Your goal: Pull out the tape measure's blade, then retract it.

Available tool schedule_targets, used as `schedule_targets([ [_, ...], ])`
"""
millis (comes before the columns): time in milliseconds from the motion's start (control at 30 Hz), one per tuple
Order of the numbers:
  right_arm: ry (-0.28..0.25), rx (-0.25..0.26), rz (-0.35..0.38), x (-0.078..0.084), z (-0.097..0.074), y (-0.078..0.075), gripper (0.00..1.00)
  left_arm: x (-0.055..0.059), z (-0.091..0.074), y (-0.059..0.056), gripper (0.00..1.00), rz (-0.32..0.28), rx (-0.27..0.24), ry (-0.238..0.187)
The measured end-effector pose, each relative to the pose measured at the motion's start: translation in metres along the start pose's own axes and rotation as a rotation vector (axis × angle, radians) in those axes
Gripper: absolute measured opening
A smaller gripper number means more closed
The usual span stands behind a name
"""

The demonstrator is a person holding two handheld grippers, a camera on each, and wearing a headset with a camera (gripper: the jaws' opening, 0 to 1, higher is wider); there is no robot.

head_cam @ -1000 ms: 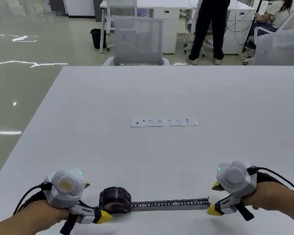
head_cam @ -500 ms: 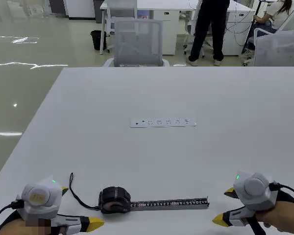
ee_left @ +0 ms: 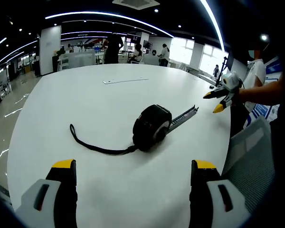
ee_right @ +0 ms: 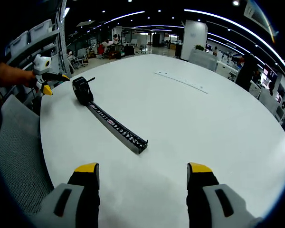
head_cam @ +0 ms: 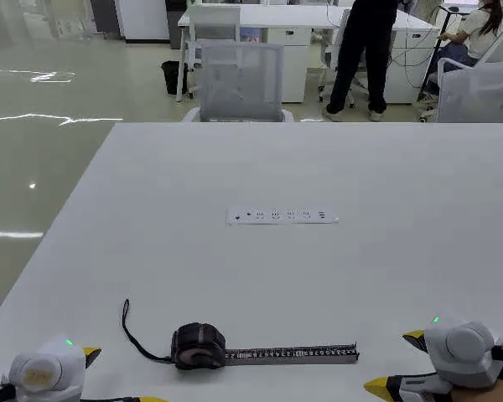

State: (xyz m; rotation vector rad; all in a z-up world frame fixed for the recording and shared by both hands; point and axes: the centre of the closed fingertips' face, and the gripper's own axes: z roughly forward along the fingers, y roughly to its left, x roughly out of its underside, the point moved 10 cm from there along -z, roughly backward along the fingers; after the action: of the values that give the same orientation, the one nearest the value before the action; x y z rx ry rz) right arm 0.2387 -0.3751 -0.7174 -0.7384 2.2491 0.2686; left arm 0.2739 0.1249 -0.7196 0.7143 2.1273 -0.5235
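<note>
A black tape measure (head_cam: 199, 345) lies on the white table (head_cam: 318, 268) near its front edge, its wrist strap (head_cam: 134, 331) trailing left. Its blade (head_cam: 292, 354) is pulled out to the right and rests flat on the table. My left gripper (ee_left: 131, 172) is open, back from the case (ee_left: 152, 126) with nothing between its jaws. My right gripper (ee_right: 140, 170) is open too, a short way back from the blade's end hook (ee_right: 140, 146). In the head view the left gripper (head_cam: 92, 377) sits at the bottom left corner and the right gripper (head_cam: 398, 362) at the bottom right.
A white power strip (head_cam: 282, 217) lies flat at the table's middle. Beyond the far edge stand a grey mesh chair (head_cam: 241, 82), desks and a standing person (head_cam: 365, 50). Another chair (head_cam: 478, 92) is at the far right.
Both grippers have let go and drawn back toward the table's front corners, the left off the case and the right off the blade's end. The tape measure stays put, blade still out.
</note>
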Motion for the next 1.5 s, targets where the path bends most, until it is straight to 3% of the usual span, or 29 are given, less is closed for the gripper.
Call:
schedule_targets([
  [200,-0.048,0.002,0.035,0.011,-0.013,0.01,0.85,0.004,-0.014,0.005,0.99,-0.002,-0.034,-0.041],
  [300,-0.086,-0.023,0.07,0.012,-0.017,0.017,0.9,0.006,-0.021,0.005,0.99,-0.012,-0.044,-0.059],
  [500,-0.104,0.037,0.072,0.019,-0.027,0.023,1.0,0.015,-0.031,0.016,0.99,-0.028,-0.052,-0.066],
  [567,-0.101,0.05,0.079,0.024,-0.03,0.025,1.0,0.018,-0.035,0.018,0.99,-0.032,-0.053,-0.07],
  [667,-0.11,0.076,0.081,0.03,-0.037,0.028,1.0,0.021,-0.043,0.018,0.99,0.009,-0.064,-0.056],
  [733,-0.126,0.074,0.096,0.03,-0.042,0.031,1.0,0.023,-0.049,0.014,0.99,-0.029,-0.048,-0.062],
  [900,-0.143,0.078,0.081,0.037,-0.054,0.033,1.0,0.025,-0.059,0.014,0.99,-0.047,-0.078,-0.101],
  [1033,-0.146,0.073,0.093,0.039,-0.059,0.033,1.0,0.024,-0.06,0.008,0.99,-0.015,-0.069,-0.081],
  [1233,-0.154,0.077,0.122,0.042,-0.059,0.036,1.0,0.023,-0.057,0.003,0.99,-0.017,-0.068,-0.079],
  [1500,-0.139,0.064,0.118,0.046,-0.059,0.039,1.0,0.021,-0.057,0.003,0.99,-0.011,-0.072,-0.08],
])
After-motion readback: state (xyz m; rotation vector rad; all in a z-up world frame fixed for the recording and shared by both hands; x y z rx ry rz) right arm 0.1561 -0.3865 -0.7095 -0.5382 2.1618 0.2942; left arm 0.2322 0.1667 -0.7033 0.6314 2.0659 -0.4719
